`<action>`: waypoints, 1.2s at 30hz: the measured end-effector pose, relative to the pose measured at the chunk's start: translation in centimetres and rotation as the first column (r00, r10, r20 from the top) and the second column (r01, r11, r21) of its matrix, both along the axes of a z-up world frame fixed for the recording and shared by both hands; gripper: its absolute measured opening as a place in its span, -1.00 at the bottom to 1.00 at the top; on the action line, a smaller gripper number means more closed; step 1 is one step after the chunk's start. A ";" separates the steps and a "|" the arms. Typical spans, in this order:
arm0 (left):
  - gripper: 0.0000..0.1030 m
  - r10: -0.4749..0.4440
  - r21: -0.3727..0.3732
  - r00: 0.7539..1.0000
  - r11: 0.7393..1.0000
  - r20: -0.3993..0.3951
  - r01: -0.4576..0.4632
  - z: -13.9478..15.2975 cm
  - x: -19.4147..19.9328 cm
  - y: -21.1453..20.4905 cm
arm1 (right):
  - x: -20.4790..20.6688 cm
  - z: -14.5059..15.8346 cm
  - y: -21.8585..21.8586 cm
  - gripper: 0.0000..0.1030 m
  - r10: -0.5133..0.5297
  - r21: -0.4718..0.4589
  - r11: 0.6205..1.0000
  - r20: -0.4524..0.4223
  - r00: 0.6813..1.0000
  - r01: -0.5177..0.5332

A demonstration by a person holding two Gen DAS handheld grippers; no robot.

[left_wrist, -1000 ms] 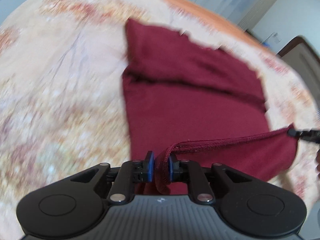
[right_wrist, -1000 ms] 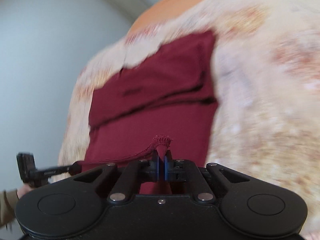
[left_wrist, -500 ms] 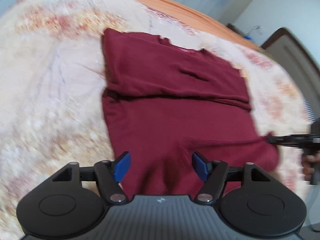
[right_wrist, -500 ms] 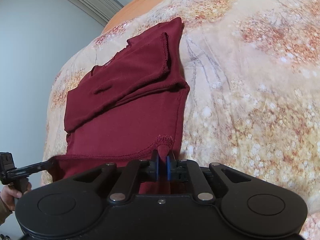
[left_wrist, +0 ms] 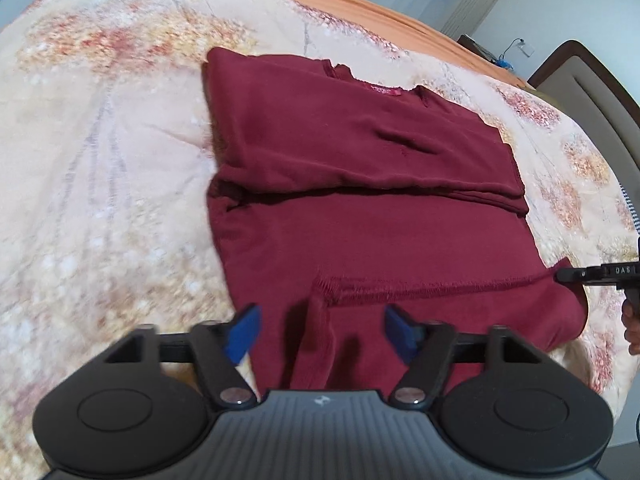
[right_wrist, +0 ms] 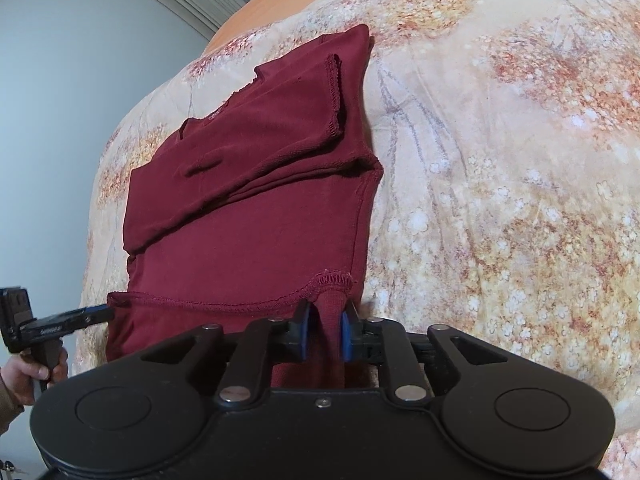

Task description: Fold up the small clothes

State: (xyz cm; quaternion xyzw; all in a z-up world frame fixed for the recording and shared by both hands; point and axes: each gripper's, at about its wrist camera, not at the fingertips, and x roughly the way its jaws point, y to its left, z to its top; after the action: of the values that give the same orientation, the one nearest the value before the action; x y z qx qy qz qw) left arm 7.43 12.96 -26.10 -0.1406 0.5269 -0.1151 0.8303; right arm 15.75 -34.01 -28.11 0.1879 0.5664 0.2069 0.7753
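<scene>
A dark red shirt [left_wrist: 360,208] lies on a floral bedspread [left_wrist: 100,152], its sleeves folded across the upper half. Its bottom hem [left_wrist: 420,292] is folded up a short way. My left gripper [left_wrist: 322,332] is open over the hem's left corner, which lies loose between the blue pads [left_wrist: 242,330]. In the right wrist view the shirt [right_wrist: 248,208] fills the middle. My right gripper [right_wrist: 325,334] has its jaws slightly parted, with the hem's right corner [right_wrist: 330,280] standing between them. The left gripper's tip [right_wrist: 96,314] shows at the hem's far corner.
The orange sheet edge [left_wrist: 360,4] runs along the far side of the bed. A dark headboard [left_wrist: 588,76] stands at the right. The bedspread [right_wrist: 500,200] spreads wide to the shirt's right. A wall [right_wrist: 80,60] is behind.
Both grippers carried the hem down onto the shirt. My left gripper opened and let go of its corner. My right gripper's jaws have parted a little around its corner.
</scene>
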 end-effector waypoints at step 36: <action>-0.87 0.145 -0.108 0.986 0.985 0.079 -0.137 3.4 -1.2 3.7 | -0.7 5.7 1.2 -0.91 0.087 0.058 0.994 0.151 0.985 -0.097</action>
State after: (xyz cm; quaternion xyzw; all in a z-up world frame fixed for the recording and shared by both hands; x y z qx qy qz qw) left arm 6.18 16.64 -22.69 -0.2148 0.4726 -0.0888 0.8501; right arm 15.03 -32.83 -22.41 0.1707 0.5084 0.2743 0.7983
